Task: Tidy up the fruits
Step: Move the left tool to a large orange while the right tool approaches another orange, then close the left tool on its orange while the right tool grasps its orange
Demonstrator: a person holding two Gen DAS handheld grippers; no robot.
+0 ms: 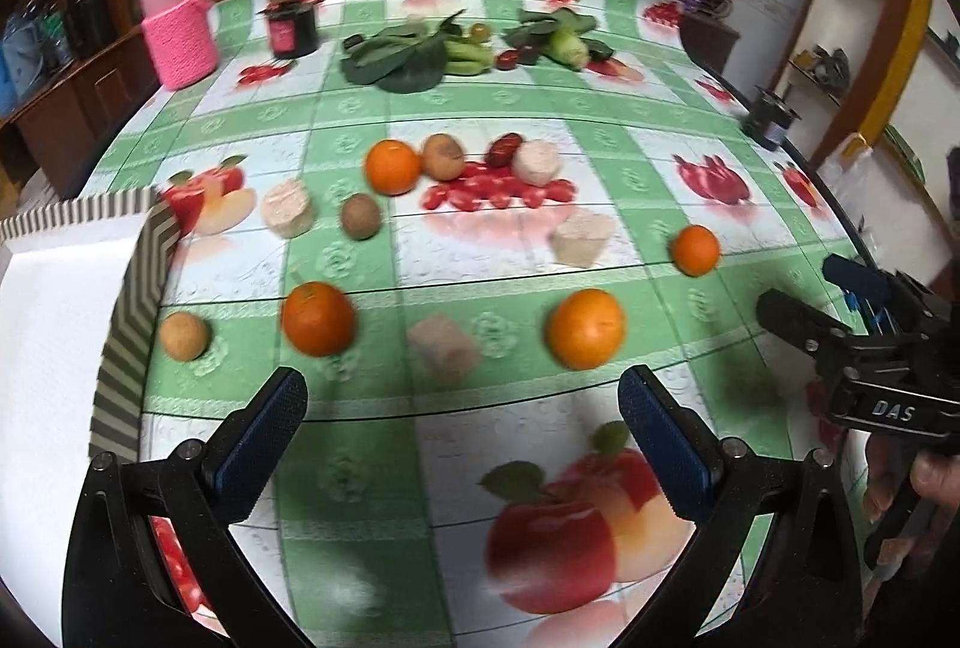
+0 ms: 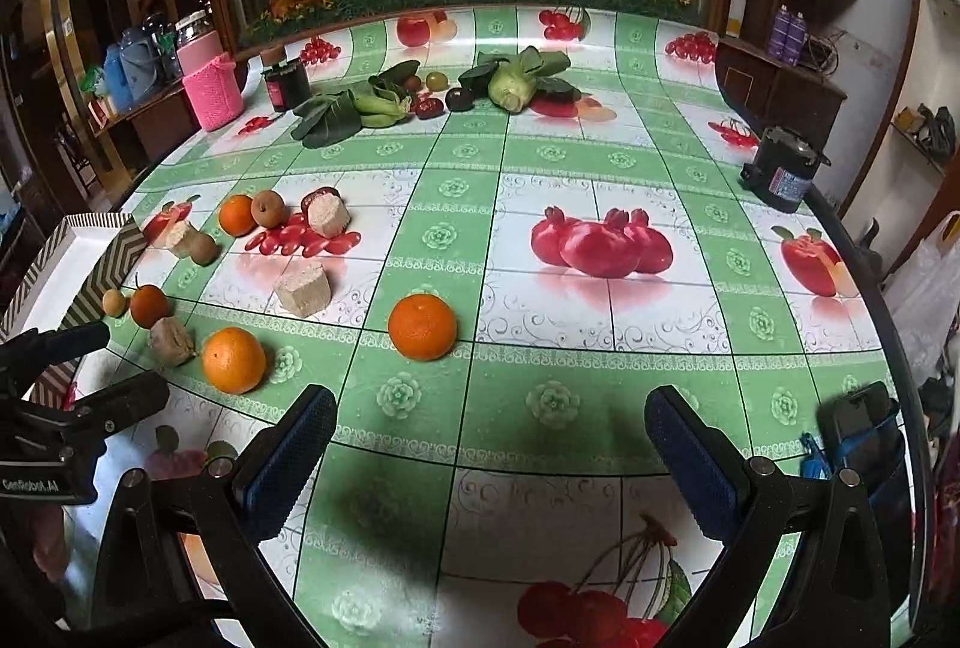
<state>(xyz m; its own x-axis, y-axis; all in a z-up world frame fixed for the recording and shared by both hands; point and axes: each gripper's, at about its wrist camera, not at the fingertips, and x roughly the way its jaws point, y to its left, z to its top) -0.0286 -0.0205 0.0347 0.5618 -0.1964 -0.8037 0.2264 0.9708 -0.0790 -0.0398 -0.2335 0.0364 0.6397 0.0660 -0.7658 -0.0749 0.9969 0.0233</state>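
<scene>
now we hold both sets of tongs above the near part of the worktop (image 2: 600, 180), its glossy cloth checked green and white with printed fruit. our left tongs (image 1: 462, 402) stand wide apart with nothing between them, and our right tongs (image 2: 489, 426) are spread apart too, gripping nothing; their ribbed blue pads (image 2: 690, 456) look rubbery.

the fruit lies loose ahead of us. two round, dimpled oranges (image 1: 318, 318) (image 1: 585, 327) sit just past the left tongs, a pale cube-shaped block (image 1: 444, 345) between them. a smaller orange (image 1: 696, 249) lies well apart toward the right edge, another (image 1: 393, 166) farther back beside a brown fruit (image 1: 443, 156). a small tan ball (image 1: 184, 336) rests just beside the striped box (image 1: 129, 324), which stands at the left edge with a white inside.

open cloth stretches across the right half in the right view. leafy greens (image 2: 510, 78) lie near the far edge.
</scene>
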